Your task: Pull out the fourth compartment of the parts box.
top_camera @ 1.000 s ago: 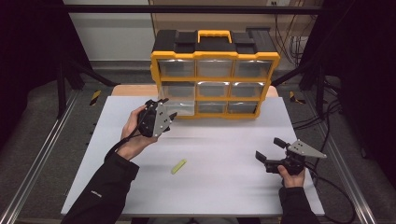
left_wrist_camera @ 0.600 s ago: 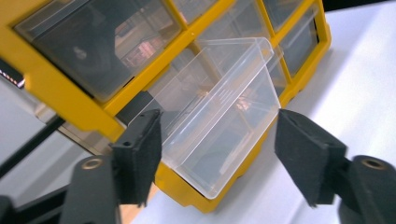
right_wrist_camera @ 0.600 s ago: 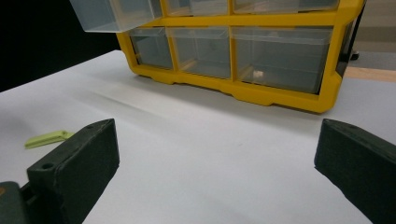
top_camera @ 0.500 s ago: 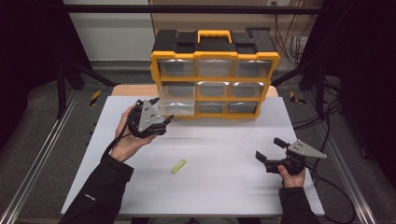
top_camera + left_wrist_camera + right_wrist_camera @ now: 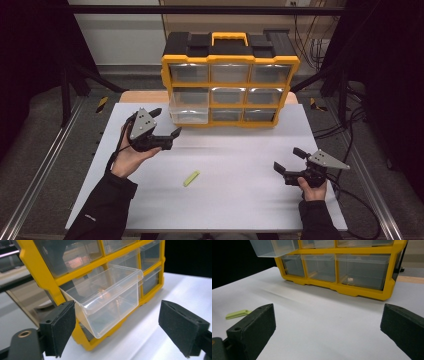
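Yellow drawer cabinet (image 5: pixel 230 80) stands at the far edge of the white bench (image 5: pixel 240 200). One clear drawer (image 5: pixel 187 107) on its left column, middle row, is pulled out toward the person; it looks empty as far as the left gripper view shows.

Left gripper (image 5: pixel 162 127) hovers just in front of that drawer, fingers spread wide, holding nothing. Drawer front sits between and beyond the fingers.

Right gripper (image 5: pixel 290 161) rests low near the bench's right side, fingers wide apart, empty.

Small green piece (image 5: pixel 191 178) lies flat mid-bench, long axis running diagonally, near-left to far-right. It lies between the two grippers, somewhat nearer the left hand; likely the thing meant for the open drawer.
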The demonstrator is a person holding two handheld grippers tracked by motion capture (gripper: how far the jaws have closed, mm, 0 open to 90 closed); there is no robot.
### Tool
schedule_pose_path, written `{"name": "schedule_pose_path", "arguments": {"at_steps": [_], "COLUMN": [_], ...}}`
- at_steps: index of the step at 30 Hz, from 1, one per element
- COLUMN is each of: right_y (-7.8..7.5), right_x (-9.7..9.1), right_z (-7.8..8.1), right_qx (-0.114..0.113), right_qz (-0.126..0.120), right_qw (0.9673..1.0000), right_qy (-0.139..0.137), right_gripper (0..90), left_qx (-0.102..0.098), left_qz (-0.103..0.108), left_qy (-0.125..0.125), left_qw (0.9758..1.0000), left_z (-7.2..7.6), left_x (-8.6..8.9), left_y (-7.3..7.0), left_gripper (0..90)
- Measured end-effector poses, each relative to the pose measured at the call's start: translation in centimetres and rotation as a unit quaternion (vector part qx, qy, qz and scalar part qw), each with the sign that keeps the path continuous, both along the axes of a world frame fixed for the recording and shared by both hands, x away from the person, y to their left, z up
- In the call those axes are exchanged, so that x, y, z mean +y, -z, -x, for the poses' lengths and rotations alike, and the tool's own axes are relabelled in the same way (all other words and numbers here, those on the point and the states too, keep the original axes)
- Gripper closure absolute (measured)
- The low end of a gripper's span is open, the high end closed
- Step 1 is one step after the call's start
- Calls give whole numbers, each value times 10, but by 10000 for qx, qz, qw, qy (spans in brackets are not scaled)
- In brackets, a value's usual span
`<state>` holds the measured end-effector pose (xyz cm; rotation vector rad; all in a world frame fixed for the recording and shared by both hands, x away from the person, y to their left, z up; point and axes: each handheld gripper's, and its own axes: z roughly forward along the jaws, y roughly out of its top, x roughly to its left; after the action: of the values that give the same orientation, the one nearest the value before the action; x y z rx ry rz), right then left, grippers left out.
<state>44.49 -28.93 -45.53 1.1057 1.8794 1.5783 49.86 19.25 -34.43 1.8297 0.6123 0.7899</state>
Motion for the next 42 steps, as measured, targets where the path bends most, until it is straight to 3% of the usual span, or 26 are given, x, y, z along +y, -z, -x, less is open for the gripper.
{"name": "schedule_pose_path", "arguments": {"at_steps": [10, 20, 32, 42], "right_y": [0, 0, 0, 1], "right_x": [0, 0, 1, 1], "right_z": [0, 0, 0, 0], "right_qx": [2, -4, -2, -7], "right_qz": [17, 12, 21, 50], "right_qw": [10000, 10000, 10000, 10000], "right_qy": [8, -10, -28, -22], "right_gripper": [5, 5, 5, 5], "left_qx": [115, 279, 468, 623], "left_qz": [410, 773, 857, 783], "left_qy": [-3, 15, 31, 59], "left_qw": [9991, 9966, 9952, 9950], "left_z": [5, 13, 21, 25], "left_x": [13, 24, 32, 33], "left_y": [12, 22, 41, 52], "left_gripper": [79, 54, 31, 28]}}
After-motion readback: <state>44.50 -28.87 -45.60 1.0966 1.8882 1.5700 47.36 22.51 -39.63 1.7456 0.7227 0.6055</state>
